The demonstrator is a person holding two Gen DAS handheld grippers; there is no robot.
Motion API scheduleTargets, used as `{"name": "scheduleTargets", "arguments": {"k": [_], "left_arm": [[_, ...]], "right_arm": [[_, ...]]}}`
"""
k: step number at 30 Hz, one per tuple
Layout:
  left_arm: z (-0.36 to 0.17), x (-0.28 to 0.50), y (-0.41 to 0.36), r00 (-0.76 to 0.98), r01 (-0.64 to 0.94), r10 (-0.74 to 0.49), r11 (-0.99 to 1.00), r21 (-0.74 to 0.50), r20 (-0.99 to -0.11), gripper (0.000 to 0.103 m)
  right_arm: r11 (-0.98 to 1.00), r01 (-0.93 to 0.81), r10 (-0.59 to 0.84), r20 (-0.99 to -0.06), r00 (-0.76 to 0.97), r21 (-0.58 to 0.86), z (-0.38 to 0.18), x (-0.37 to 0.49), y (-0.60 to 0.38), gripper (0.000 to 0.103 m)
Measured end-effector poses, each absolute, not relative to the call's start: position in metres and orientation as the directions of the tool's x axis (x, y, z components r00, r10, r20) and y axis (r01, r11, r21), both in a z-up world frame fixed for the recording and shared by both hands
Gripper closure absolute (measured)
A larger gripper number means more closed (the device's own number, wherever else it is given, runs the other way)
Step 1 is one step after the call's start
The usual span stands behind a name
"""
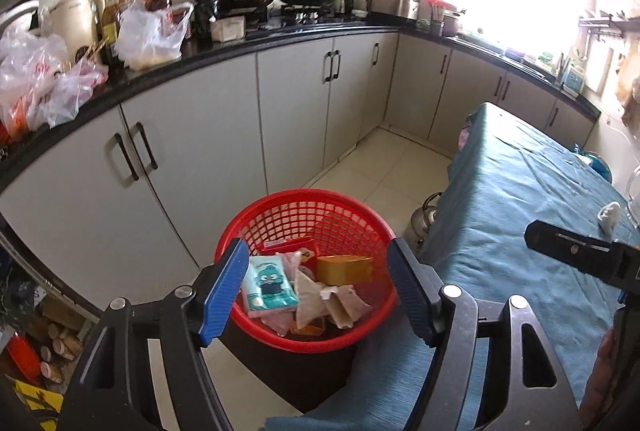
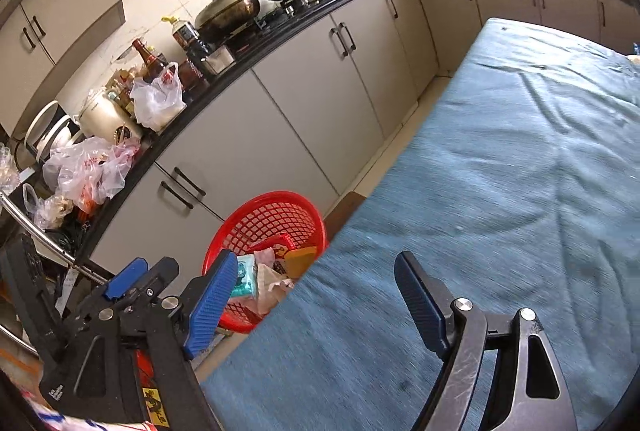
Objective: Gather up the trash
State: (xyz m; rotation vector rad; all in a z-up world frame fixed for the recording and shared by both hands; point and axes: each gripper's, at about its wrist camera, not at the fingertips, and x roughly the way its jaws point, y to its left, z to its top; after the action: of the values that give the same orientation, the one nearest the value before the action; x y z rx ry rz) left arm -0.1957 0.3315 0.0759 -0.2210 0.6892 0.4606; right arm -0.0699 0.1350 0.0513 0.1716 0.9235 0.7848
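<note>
Red plastic mesh basket (image 1: 308, 231) on the pale tiled floor, seen between and just beyond the spread blue-padded jaws of the left gripper (image 1: 318, 287); nothing pinched there. Inside the basket: teal-and-white tissue pack with a cartoon face (image 1: 270, 289) near the left jaw, yellow-orange box (image 1: 345, 268) toward the right jaw, crumpled beige and pink wrappers (image 1: 320, 301) between them. Blue cloth-covered table (image 1: 520, 191) beyond the right jaw, touching or overlapping the basket's rim on that side. White crumpled scrap (image 1: 609, 215) far right on the cloth, past the black tip of the other tool.

Right gripper (image 2: 316, 301) also spread wide, empty, right jaw above the blue cloth (image 2: 500, 171), left jaw in front of the basket (image 2: 266, 219). Left gripper's body (image 2: 128, 307) just outside the left jaw.
</note>
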Motion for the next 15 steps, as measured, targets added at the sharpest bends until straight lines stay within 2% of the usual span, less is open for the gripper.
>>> {"name": "scheduleTargets", "arguments": {"k": [11,15], "left_arm": [[0.098,-0.214,0.278,0.723,-0.466,0.387,0.885,0.009,-0.572,0.023],[0.106,-0.223,0.261,0.742,-0.48,0.42,0.877,0.024,-0.523,0.015]], "right_arm": [[0.735,-0.525,0.659,-0.631,0.409,0.429,0.057,-0.102,0.082,0.018],[0.744,-0.515,0.654,-0.622,0.431,0.426,0.059,-0.115,0.064,0.018]]}}
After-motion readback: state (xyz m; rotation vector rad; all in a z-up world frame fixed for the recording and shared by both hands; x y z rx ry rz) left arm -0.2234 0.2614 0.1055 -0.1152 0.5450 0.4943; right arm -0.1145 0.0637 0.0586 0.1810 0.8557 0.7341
